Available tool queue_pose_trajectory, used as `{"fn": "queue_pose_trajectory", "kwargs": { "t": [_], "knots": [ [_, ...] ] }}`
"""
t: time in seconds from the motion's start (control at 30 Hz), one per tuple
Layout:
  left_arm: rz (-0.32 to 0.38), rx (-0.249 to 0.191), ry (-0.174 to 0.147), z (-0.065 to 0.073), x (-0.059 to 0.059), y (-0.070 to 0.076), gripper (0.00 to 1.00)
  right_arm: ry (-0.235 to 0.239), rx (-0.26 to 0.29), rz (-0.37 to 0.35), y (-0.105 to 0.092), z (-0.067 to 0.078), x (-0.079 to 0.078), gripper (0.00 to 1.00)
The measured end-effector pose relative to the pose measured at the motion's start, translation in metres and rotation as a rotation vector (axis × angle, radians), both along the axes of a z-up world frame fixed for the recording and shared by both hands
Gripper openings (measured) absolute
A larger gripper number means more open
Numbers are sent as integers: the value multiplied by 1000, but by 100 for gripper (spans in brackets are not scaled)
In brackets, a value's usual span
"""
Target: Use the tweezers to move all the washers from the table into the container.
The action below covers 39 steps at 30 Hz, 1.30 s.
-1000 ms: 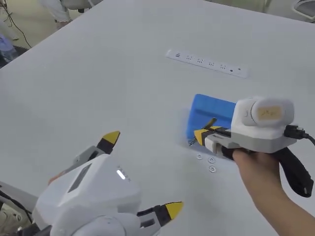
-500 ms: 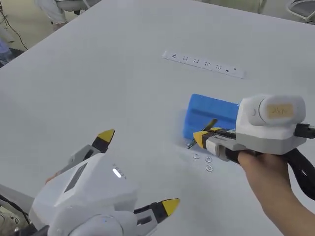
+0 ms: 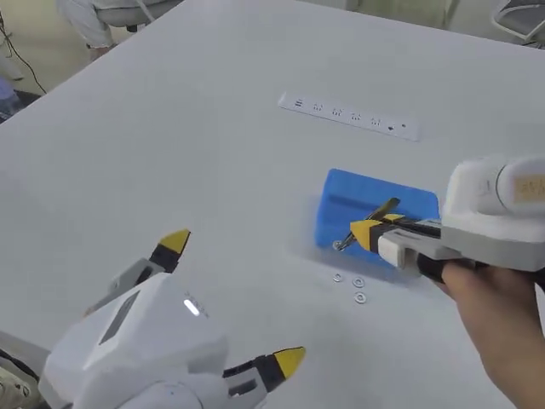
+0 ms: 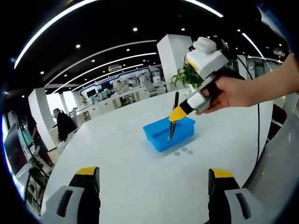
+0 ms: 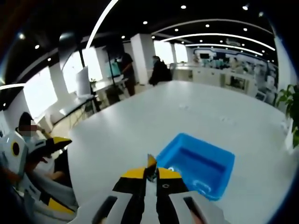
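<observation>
Three small washers point(image 3: 358, 282) lie on the white table just in front of the blue container point(image 3: 407, 200). My right gripper point(image 3: 368, 233) is shut on dark tweezers point(image 3: 385, 210) that slant down, tip over the container's near left edge. A tiny metallic bit shows at the tip; I cannot tell if it is a washer. In the right gripper view the jaws point(image 5: 150, 174) pinch the tweezers point(image 5: 150, 162) above the container point(image 5: 198, 169). My left gripper point(image 3: 232, 300) is open and holds nothing, low at the near left. The left gripper view shows the container point(image 4: 158, 136), washers point(image 4: 184, 150) and tweezers point(image 4: 173, 122).
A white power strip point(image 3: 349, 117) lies on the table beyond the container. A hand point(image 3: 498, 315) holds the right gripper at the right edge. The table stretches bare to the left and far side. People stand in the room behind.
The right gripper has shifted right and up a little. The tweezers' tip has gone from the table beside the container to over its near edge. The three washers lie as before.
</observation>
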<state>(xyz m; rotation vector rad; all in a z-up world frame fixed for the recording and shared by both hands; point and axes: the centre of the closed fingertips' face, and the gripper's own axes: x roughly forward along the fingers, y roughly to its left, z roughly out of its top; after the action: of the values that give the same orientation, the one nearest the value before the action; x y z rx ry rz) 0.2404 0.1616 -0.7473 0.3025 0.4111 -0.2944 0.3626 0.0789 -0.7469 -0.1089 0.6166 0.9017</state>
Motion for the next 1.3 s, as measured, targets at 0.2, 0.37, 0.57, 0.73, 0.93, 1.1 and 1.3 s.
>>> {"fn": "queue_pose_trajectory", "kwargs": {
  "t": [0.2,0.37,0.57,0.73,0.93,1.1,1.3],
  "knots": [
    [-6,8,11,-2,-1,-1,99,-32,22,-43,-5,11,20,4],
    [18,2,-6,2,1,4,99,-49,26,-69,-6,12,35,4],
    [21,15,1,0,0,5,99,-45,3,-87,-2,-4,53,4],
    [21,26,10,-2,0,5,99,-41,-70,-60,3,-25,54,4],
    [19,16,10,-2,0,4,99,-16,-95,-54,4,-40,52,4],
    [19,20,12,-3,0,4,99,-5,-118,-48,5,-47,49,4],
    [13,22,15,-3,0,3,99,15,-144,-36,5,-56,49,4]
  ]
}}
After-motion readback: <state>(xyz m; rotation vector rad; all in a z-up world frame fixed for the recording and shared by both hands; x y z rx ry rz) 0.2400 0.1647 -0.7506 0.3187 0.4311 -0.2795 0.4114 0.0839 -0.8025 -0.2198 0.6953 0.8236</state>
